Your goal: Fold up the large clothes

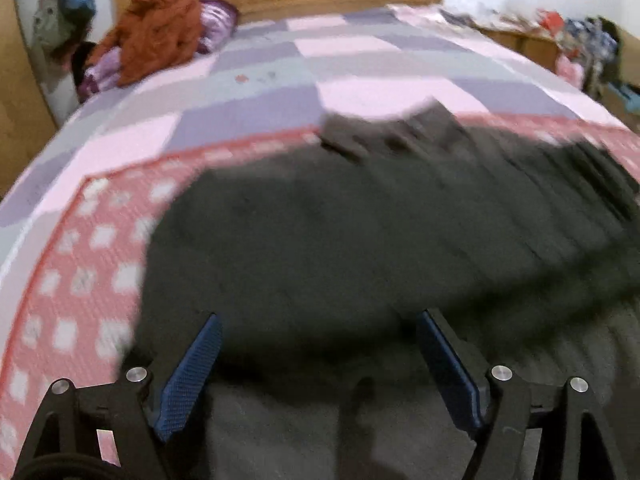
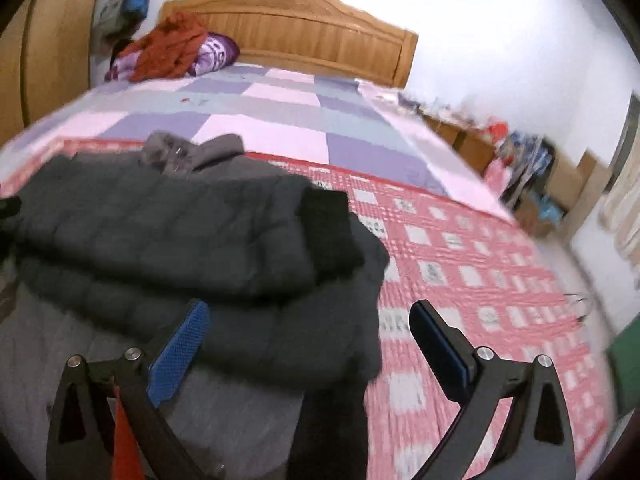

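Observation:
A dark grey quilted jacket [image 1: 340, 232] lies on the bed with its collar [image 1: 384, 128] towards the headboard. In the right wrist view the jacket [image 2: 168, 232] has a sleeve with a black cuff [image 2: 328, 232] folded across its body. My left gripper [image 1: 320, 328] is open, its blue pads over the jacket's near part with nothing between them. My right gripper [image 2: 310, 320] is open above the jacket's right edge and holds nothing. The jacket's grey lining [image 2: 224, 412] shows at the near edge.
The bed has a pink checked cover [image 2: 460, 264] near me and a purple and pink quilt [image 2: 280, 120] beyond. A heap of orange and purple clothes [image 1: 156, 32] lies by the wooden headboard [image 2: 320, 36]. A cluttered low cabinet [image 2: 520, 152] stands to the right.

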A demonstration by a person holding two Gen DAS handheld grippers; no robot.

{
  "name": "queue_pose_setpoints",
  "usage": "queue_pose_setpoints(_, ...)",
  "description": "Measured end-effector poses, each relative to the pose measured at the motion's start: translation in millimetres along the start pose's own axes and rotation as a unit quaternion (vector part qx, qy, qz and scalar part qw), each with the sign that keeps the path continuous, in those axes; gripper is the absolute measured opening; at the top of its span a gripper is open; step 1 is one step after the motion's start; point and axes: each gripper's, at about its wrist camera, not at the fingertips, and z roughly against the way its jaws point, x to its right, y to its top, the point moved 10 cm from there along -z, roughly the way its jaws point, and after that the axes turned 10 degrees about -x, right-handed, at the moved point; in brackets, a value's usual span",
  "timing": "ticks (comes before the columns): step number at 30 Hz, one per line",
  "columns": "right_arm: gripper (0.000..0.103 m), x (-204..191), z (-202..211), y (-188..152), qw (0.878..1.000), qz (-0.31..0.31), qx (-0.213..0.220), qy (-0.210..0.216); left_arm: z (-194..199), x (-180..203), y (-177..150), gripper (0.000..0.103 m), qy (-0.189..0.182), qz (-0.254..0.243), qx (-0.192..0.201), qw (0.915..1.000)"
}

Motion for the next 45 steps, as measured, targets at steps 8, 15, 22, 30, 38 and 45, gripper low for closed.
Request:
queue_pose_setpoints(8, 0.102, -45.6, -1.8, -113.1, 0.989, 0.056, -0.109, 0.078, -22.7, 26.3, -119.8, 0.085, 0.004, -0.012, -0.104, 0.9945)
queue_pose_setpoints(15, 0.103, 44.1, -5.3, -142.2, 0.990, 0.005, -0.129, 0.049, 3.5, -26.0, -131.5, 0.082, 0.062, 0.027, -0.113, 0.9913)
queue_pose_setpoints(22, 0.102, 15.1, 62.8, -166.6, 0.990, 0.010, -0.103, 0.097, 36.3, -16.5, -172.5, 0.082, 0.050, 0.039, -0.112, 0.9917)
queue_pose_setpoints(30, 0.102, 1.5, 94.9, -249.2, 0.987, 0.014, -0.138, 0.086, 61.4, -54.5, -235.8, 0.086, 0.050, 0.043, -0.104, 0.9924)
queue_pose_setpoints(38, 0.102, 74.4, 130.0, -297.7, 0.984, -0.077, -0.158, -0.024, 92.7, -88.7, -257.3, 0.086, 0.043, 0.037, -0.080, 0.9952)
queue_pose_setpoints(45, 0.102, 13.0, 178.3, -315.4, 0.988, -0.049, -0.149, 0.014, 120.8, -122.9, -294.2, 0.086, 0.057, 0.070, -0.083, 0.9924)
